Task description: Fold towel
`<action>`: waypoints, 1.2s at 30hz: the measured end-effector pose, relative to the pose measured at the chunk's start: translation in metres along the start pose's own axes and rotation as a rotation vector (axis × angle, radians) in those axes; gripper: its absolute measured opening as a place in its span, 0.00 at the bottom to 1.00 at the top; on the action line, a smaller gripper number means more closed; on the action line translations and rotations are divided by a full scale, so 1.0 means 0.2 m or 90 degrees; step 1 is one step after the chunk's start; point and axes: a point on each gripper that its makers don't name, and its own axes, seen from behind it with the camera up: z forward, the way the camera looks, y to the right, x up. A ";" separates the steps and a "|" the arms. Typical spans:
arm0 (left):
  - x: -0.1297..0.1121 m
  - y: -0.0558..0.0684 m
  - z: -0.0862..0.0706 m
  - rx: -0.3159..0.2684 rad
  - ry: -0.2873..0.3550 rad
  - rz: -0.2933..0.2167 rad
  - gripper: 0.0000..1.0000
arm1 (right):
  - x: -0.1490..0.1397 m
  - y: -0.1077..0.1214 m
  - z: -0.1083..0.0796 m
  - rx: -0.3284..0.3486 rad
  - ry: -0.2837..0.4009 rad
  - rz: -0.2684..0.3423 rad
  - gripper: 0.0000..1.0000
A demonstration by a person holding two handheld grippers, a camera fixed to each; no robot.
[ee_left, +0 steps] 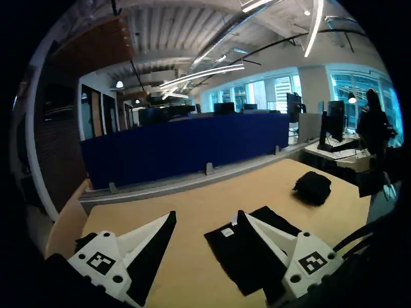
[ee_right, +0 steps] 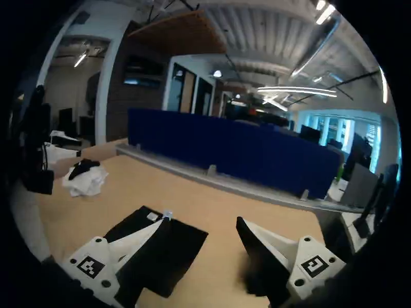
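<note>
My left claw (ee_left: 206, 218) is spread and empty, right claw (ee_right: 203, 220) spread too; I see the black towel (ee_left: 228, 249) flat on the tabletop (ee_left: 205, 192) below them.

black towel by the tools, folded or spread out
Folded flat, it seems: the black towel lies as a neat rectangle on the desk, one layer stepped over another, white tag up.

The black towel (ee_left: 226, 251) lies folded flat on the tan table (ee_left: 205, 200).
</note>
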 end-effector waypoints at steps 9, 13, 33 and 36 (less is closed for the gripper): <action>-0.10 0.16 0.06 -0.084 -0.057 0.023 0.88 | -0.12 -0.12 0.02 0.088 -0.077 -0.032 1.00; -0.15 0.20 0.08 -0.097 -0.070 0.028 0.88 | -0.15 -0.14 0.04 0.099 -0.088 -0.036 1.00; -0.77 0.42 0.19 -0.168 -0.182 0.063 0.88 | -0.67 -0.30 0.19 0.142 -0.160 -0.037 1.00; -0.88 0.45 0.20 -0.175 -0.206 0.065 0.88 | -0.77 -0.33 0.20 0.148 -0.178 -0.039 1.00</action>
